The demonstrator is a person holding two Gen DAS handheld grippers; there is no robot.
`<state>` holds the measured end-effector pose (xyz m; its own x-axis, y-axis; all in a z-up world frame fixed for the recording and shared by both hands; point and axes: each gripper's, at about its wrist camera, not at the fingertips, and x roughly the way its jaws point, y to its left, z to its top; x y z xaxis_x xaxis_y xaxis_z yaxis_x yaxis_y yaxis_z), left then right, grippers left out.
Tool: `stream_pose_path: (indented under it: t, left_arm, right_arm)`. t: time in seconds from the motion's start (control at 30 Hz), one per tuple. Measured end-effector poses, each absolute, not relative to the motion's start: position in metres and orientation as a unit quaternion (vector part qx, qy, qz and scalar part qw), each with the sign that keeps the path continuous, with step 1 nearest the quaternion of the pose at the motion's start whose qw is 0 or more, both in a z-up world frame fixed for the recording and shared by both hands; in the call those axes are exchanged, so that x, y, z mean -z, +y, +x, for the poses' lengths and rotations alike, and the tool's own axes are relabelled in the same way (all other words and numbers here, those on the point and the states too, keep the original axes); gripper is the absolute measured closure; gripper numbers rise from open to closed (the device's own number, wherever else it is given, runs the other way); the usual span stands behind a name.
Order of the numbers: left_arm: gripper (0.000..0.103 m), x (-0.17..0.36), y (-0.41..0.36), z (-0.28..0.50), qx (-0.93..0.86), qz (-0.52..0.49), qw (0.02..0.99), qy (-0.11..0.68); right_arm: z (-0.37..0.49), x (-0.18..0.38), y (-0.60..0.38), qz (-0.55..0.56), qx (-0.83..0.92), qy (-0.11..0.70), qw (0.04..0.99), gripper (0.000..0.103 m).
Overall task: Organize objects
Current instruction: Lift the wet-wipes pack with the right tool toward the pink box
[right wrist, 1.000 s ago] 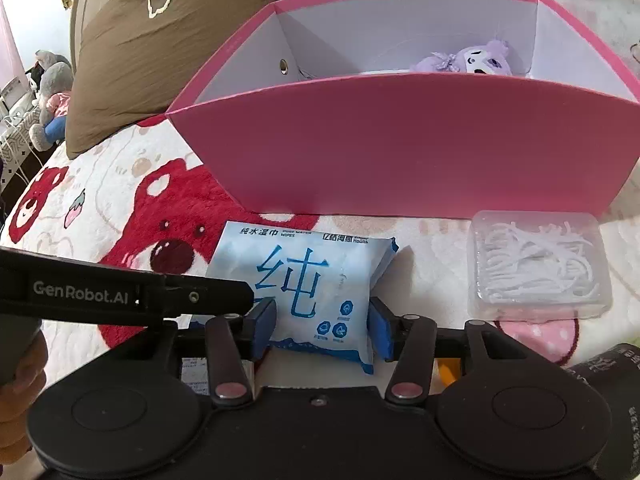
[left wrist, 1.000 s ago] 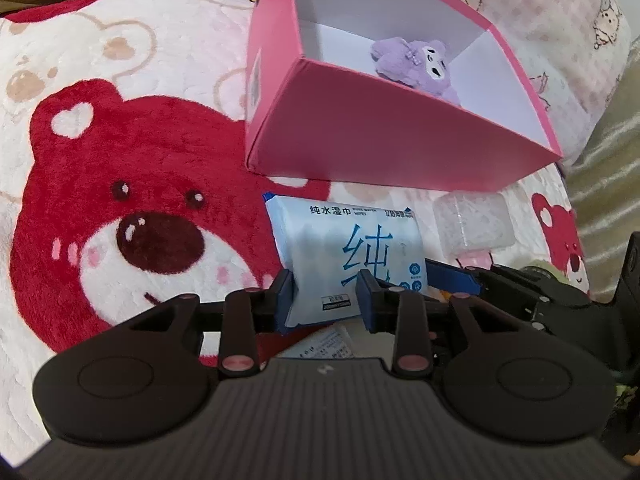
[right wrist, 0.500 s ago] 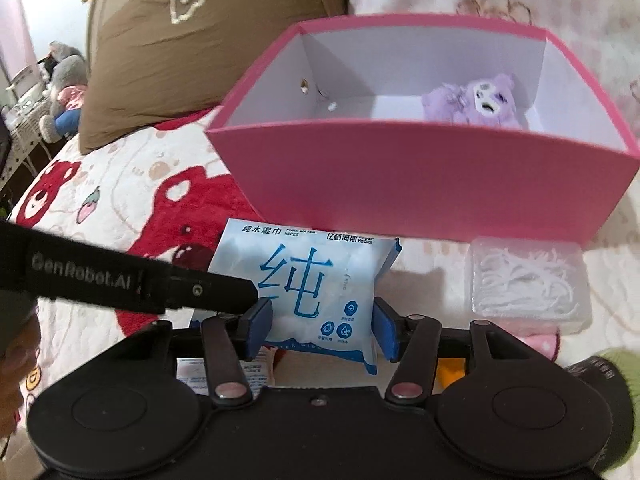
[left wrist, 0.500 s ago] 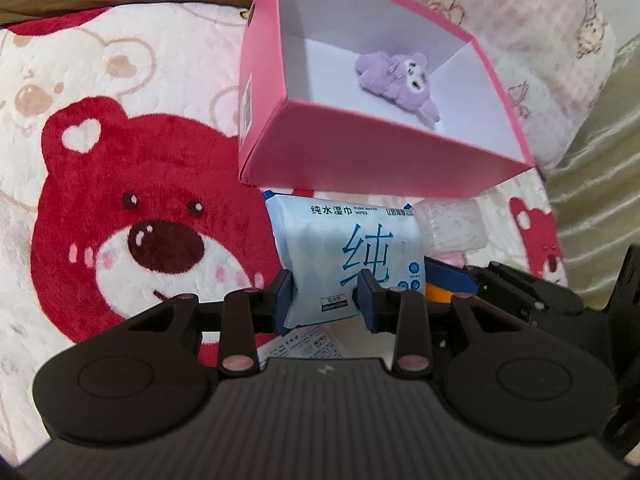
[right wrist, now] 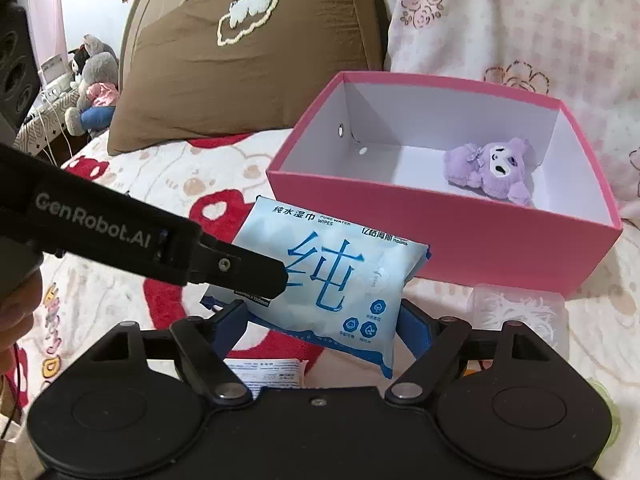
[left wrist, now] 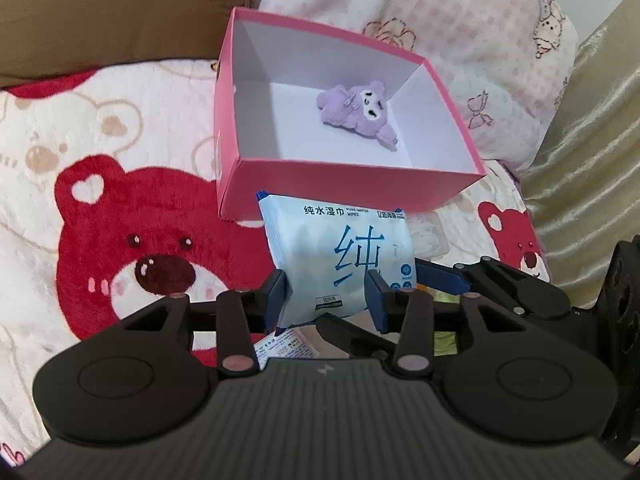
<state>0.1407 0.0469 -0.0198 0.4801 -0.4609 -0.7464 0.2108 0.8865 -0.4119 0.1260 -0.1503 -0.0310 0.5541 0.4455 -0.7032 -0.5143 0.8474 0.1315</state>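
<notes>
The bed blanket, printed with red bears, is carrying everything here. A brown pillow is leaning at its head, beyond the pink box.

The pink box is sitting open on the blanket, in front of the pillow and a pale floral cushion. 1 purple plush toy is lying on the box's white floor, toward its right end in the right wrist view.

The pack of wet wipes, pale blue with blue lettering, is hanging just in front of the box's near wall, below its rim and tilted, lifted off the blanket.

The left gripper is reaching at the pack's lower left part; its jaws are opening, with the pack between the 2 blue pads. The pads are lying close to the pack's sides, but whether they are pressing cannot be told.

The right gripper is sitting under the pack's near edge with its jaws opening wide; the pack is between them, and the pad on the right is standing apart from it.

A clear plastic case of white floss picks is resting on the blanket just in front of the box's right corner. A small white printed packet is lying on the blanket beneath the lifted pack.
</notes>
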Motion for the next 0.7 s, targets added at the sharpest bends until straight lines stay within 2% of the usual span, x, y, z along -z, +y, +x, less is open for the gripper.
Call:
stream_pose_path:
  t: [0.17, 0.3, 0.7]
  left_arm:
    - [0.060, 0.008, 0.045, 0.133, 0.194, -0.128, 0.854, 0.465]
    - [0.060, -0.001, 0.043, 0.129, 0.200, -0.129, 0.855, 0.460]
    - [0.060, -0.028, 0.032, 0.120, 0.203, -0.114, 0.865, 0.445]
  right_arm:
    - [0.122, 0.020, -0.148, -0.046, -0.271, 0.384, 0.882, 0.017]
    - [0.121, 0.012, -0.150, -0.028, -0.264, 0.386, 0.883, 0.011]
    - [0.115, -0.008, -0.157, -0.011, -0.257, 0.380, 0.888, 0.007]
